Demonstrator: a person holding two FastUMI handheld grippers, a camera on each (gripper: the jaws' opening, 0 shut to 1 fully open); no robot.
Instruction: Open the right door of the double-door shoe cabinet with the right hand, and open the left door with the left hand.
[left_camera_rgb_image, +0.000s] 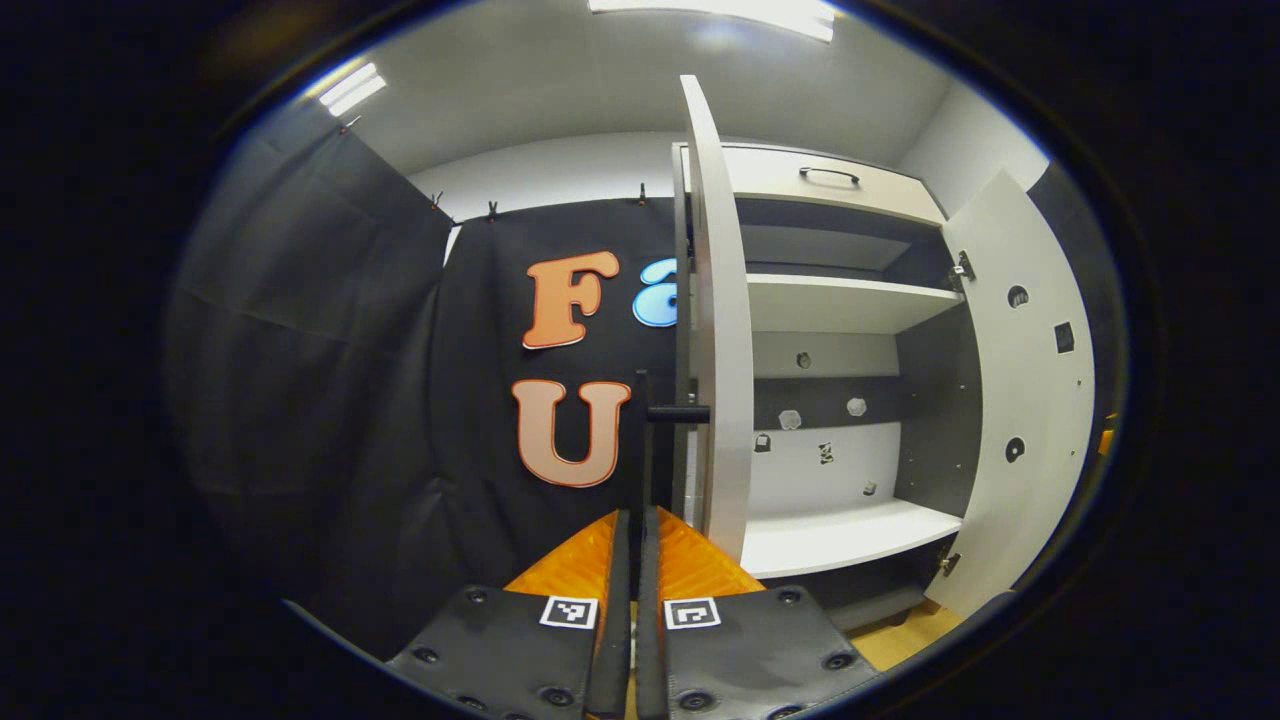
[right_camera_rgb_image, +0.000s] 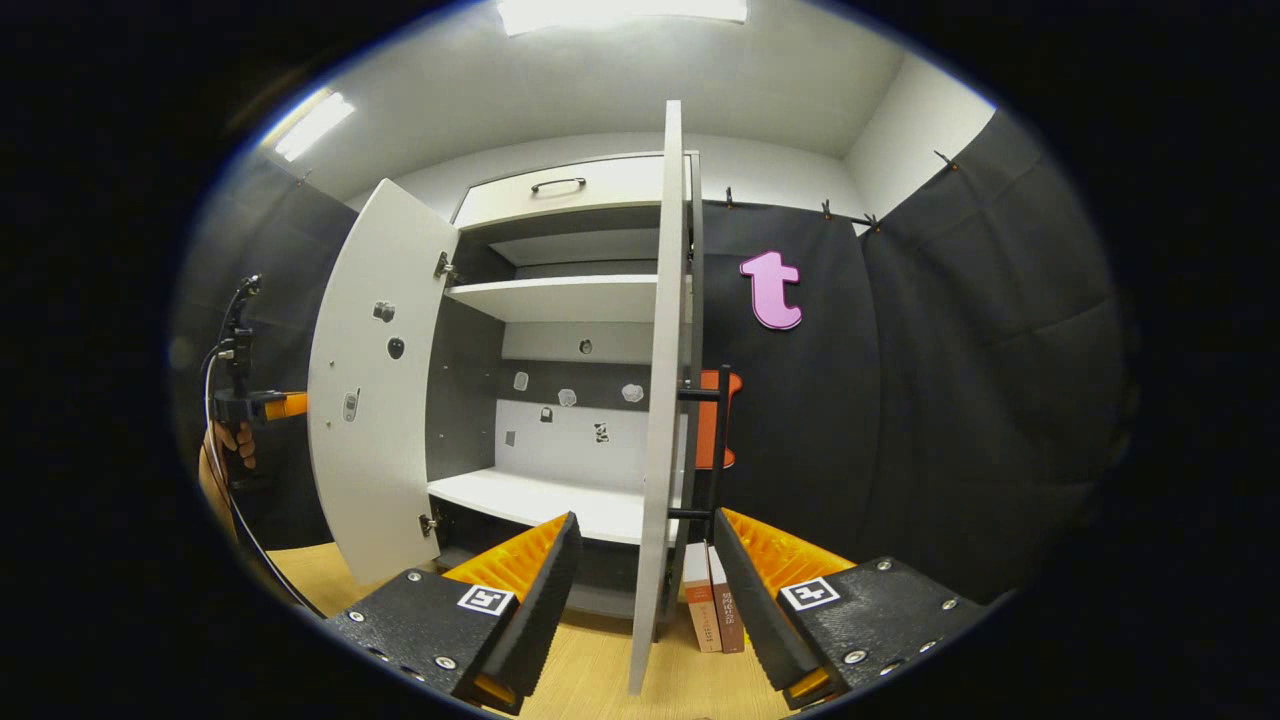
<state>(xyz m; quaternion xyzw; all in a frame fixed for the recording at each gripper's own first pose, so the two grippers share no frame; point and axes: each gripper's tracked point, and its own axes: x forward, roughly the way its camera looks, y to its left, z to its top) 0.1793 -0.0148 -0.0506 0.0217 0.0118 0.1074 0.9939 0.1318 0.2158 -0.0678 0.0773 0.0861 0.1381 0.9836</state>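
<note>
The white shoe cabinet (left_camera_rgb_image: 840, 300) stands with both doors swung wide. In the left gripper view the left door (left_camera_rgb_image: 722, 330) is edge-on, and my left gripper (left_camera_rgb_image: 634, 515) is shut on its dark vertical handle (left_camera_rgb_image: 641, 440). In the right gripper view the right door (right_camera_rgb_image: 660, 400) is edge-on between the spread fingers of my right gripper (right_camera_rgb_image: 645, 520), which is open. That door's dark handle (right_camera_rgb_image: 722, 450) runs just inside the right-hand finger (right_camera_rgb_image: 745, 580), and contact is unclear. The left door (right_camera_rgb_image: 370, 400) and the left gripper (right_camera_rgb_image: 255, 405), held by a hand (right_camera_rgb_image: 225, 450), show at far left.
Inside the cabinet are two white shelves (right_camera_rgb_image: 560, 295) bearing nothing. A drawer (right_camera_rgb_image: 570, 195) with a handle sits on top. Two books (right_camera_rgb_image: 712, 600) stand on the wooden floor (right_camera_rgb_image: 590, 670) by the cabinet's right side. Black cloth walls flank the cabinet.
</note>
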